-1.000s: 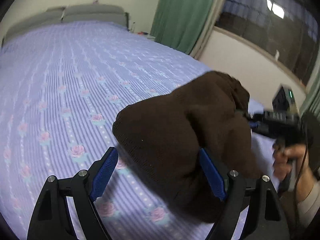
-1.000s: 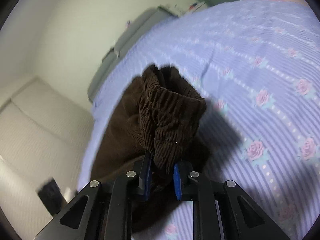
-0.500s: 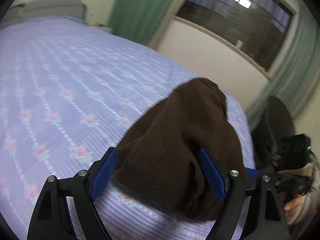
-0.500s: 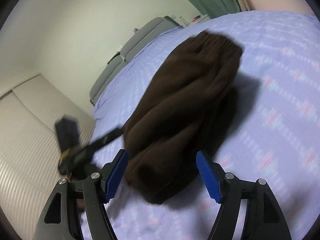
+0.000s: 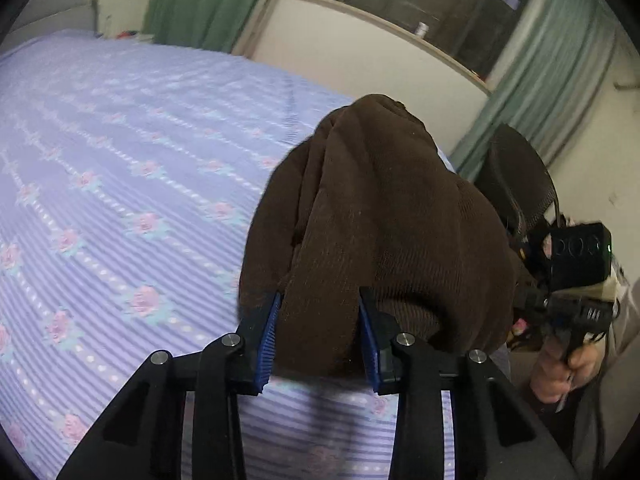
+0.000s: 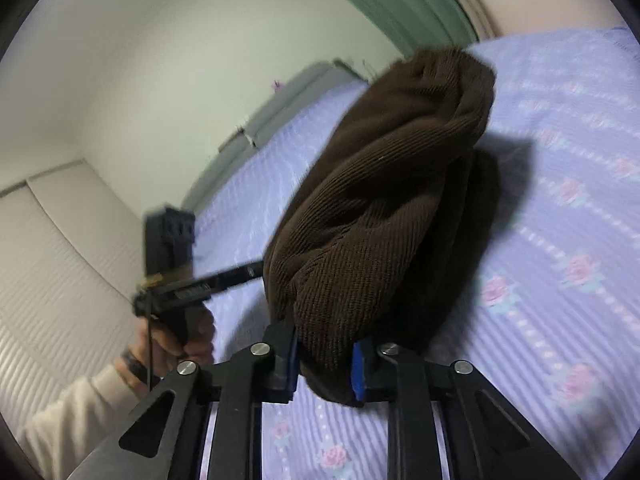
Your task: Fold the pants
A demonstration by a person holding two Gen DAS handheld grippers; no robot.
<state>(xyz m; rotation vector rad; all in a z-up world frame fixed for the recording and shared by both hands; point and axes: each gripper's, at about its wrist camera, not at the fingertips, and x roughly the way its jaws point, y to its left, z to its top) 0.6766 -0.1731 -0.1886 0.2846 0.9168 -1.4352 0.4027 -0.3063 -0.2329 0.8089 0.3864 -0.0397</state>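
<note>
Floral bedspread [image 5: 120, 184]; green curtains [image 5: 200, 0]

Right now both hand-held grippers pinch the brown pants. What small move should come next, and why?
Probably lift and draw the two apart. The left hand-held gripper and right hand-held gripper each clamp an edge of the brown pants, which sit as a bunched mound on the bedspread; spreading them would flatten the cloth for folding.

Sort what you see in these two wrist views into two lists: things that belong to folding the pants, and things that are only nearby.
Part of the job:
- brown pants, bunched on the bed
- left gripper, shut on the pants
- right gripper, shut on the pants
- bed, the work surface

Only nearby:
- green curtain
- window
- dark chair
- grey headboard
</note>
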